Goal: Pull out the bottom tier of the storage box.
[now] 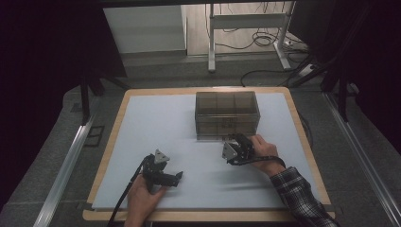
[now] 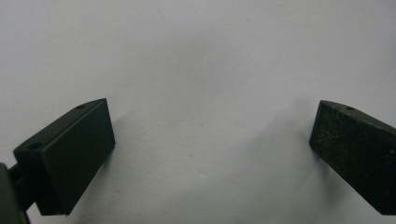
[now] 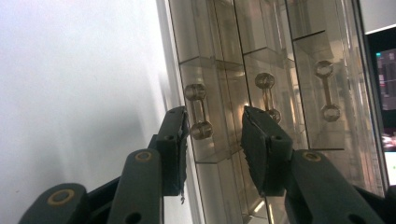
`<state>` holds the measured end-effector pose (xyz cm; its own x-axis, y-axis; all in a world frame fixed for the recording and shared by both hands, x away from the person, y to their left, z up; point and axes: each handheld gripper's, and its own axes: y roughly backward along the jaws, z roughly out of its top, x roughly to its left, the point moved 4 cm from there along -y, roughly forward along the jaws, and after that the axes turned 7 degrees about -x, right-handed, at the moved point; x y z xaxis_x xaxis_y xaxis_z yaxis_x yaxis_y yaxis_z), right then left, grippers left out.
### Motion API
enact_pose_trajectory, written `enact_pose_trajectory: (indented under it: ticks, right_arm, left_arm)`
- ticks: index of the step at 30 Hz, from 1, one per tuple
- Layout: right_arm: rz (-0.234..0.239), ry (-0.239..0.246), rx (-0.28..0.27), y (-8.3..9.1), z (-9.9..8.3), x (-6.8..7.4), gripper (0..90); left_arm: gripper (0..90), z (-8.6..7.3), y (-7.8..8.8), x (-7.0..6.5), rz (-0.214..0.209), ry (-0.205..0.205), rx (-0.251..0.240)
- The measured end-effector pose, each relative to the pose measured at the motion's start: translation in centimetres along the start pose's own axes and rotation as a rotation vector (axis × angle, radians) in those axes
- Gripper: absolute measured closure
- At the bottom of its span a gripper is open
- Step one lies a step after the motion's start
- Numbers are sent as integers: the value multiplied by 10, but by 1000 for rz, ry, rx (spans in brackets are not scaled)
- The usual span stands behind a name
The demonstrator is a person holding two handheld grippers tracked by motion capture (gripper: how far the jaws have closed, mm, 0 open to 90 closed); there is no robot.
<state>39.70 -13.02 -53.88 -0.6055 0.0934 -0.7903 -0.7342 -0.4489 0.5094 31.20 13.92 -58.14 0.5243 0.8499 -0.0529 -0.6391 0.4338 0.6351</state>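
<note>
High view, table: a wooden-edged table (image 1: 302, 142) covered by a pale sheet, with a smoky clear drawer box (image 1: 227, 115) standing toward its far middle.
High view, right gripper: the right gripper (image 1: 235, 144) is held in the person's right hand (image 1: 265, 149) just at the front face of the drawer box, low on its right half; a plaid sleeve (image 1: 302, 196) runs back to the bottom edge.
High view, left gripper: the left gripper (image 1: 165, 177) lies low over the bare sheet in the left hand (image 1: 144, 198), well apart from the drawer box, its cable trailing off the near edge.
Left gripper view, claw: the two black jaws stand wide apart, with bare pale sheet between them (no object near the pads).
Right gripper view, box: the drawer box (image 3: 280, 70) appears turned on its side here, its front showing three small drawers, each with a clear dumbbell-shaped handle.
Right gripper view, handles: the nearest handle (image 3: 198, 111) sits just beside the left finger (image 3: 175, 144); the middle handle (image 3: 267, 95) sits just above the right finger (image 3: 261, 149); the third handle (image 3: 327, 91) is farther off.
Right gripper view, claw: the jaws are partly parted, a moderate gap, and the pads press on nothing; the drawer front between the first two handles shows through the gap (whether a fingertip brushes a handle I cannot tell).
</note>
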Motion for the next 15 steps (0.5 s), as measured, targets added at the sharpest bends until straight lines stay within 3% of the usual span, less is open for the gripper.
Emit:
enact_pose_trajectory:
  ticks: [4,15]
  right_arm:
    - [41,-49,-36,3,0,-6,588]
    - [143,-141,-71,6,-5,-17,570]
  left_arm:
    - [0,0,0,0,0,0,0]
    - [0,0,0,0,1,5,-5]
